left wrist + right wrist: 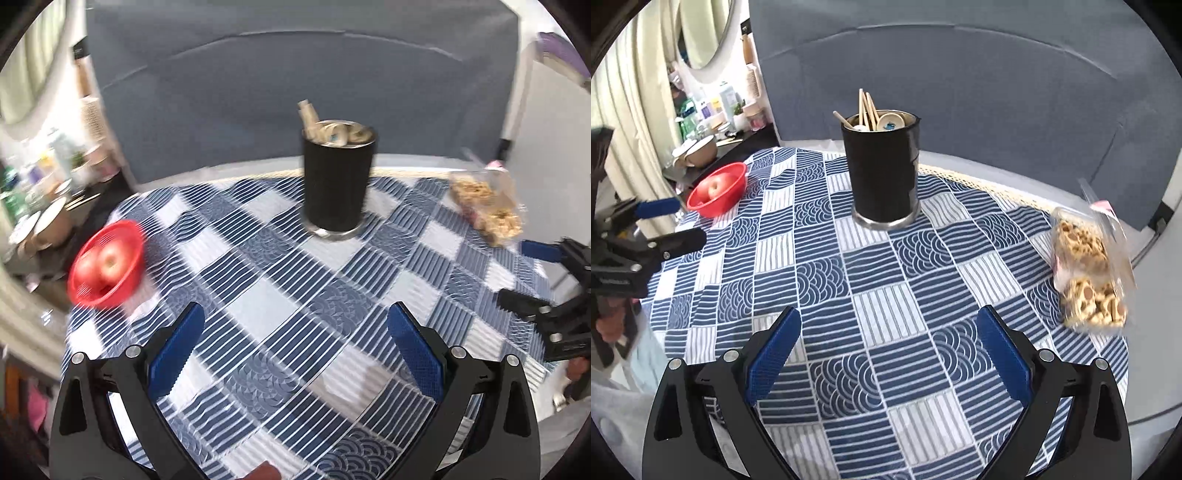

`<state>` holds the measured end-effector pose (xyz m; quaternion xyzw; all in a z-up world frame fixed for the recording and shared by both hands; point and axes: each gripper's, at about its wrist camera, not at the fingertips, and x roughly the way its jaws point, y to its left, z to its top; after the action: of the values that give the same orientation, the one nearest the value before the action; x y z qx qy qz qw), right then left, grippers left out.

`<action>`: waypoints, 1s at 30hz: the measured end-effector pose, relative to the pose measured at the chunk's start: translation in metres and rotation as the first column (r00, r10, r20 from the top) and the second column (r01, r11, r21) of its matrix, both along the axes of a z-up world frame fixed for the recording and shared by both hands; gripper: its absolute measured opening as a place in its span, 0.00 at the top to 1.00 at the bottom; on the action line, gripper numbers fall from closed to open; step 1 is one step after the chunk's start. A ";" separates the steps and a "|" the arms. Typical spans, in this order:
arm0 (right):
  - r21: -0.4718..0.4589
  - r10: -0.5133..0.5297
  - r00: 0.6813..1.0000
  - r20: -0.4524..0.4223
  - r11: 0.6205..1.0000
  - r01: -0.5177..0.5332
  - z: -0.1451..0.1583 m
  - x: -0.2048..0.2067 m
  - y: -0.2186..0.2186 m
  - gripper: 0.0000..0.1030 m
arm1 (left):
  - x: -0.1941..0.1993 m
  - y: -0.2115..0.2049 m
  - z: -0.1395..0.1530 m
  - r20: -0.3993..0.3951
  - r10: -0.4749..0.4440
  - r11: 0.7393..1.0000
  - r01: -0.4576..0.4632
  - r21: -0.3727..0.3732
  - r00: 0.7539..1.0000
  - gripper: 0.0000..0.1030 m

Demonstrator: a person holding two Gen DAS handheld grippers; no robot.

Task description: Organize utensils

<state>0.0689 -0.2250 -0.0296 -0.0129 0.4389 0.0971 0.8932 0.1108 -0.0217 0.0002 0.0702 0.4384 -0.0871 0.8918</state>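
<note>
Both grippers wide, empty: left gripper (295, 332), right gripper (888, 332). Cup (882, 170) with utensils (871, 114) far centre. Bowl (718, 190) at left cloth (886, 295) edge, snack bag (1087, 273) right edge. Near cloth bare.

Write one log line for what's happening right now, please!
left gripper: open, empty | right gripper: open, empty | black cup: upright, holds utensils

One black holder (882, 170) of utensils, one red bowl (718, 190) (two apples (101, 264) inside), one snack bag (1089, 273)
</note>
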 end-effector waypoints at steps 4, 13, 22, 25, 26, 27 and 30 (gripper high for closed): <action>0.045 -0.050 0.999 0.013 0.998 0.049 0.006 -0.013 -0.003 0.11 | -0.013 -0.002 -0.002 -0.004 0.030 0.999 -0.029 0.039 1.000 0.06; 0.005 -0.089 0.996 0.014 0.996 0.089 0.002 -0.024 -0.001 0.10 | -0.020 -0.005 0.004 -0.004 -0.031 0.999 0.031 -0.027 1.000 0.06; 0.007 -0.115 0.993 0.013 0.993 0.115 -0.001 -0.025 -0.003 0.10 | -0.016 0.001 -0.005 -0.065 -0.022 0.997 0.017 -0.074 0.998 0.06; 0.014 -0.111 0.994 0.004 0.994 0.111 -0.002 -0.024 -0.003 0.10 | -0.015 0.002 -0.006 -0.068 -0.020 0.997 0.015 -0.078 0.997 0.06; 0.015 -0.110 0.994 -0.001 0.994 0.110 -0.003 -0.024 -0.003 0.10 | -0.015 0.002 -0.006 -0.070 -0.024 0.997 0.018 -0.079 0.997 0.06; 0.016 -0.108 0.994 -0.004 0.994 0.108 -0.004 -0.024 -0.002 0.10 | -0.016 0.001 -0.007 -0.074 -0.029 0.996 0.023 -0.081 0.997 0.06; 0.009 -0.099 0.995 -0.006 0.995 0.099 -0.004 -0.024 0.001 0.10 | -0.015 -0.001 -0.009 -0.087 -0.042 0.995 0.034 -0.090 0.995 0.06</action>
<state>0.0453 -0.2243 -0.0339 0.0134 0.4408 0.0547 0.8958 0.0953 -0.0223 -0.0084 0.0349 0.4718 -0.1263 0.8719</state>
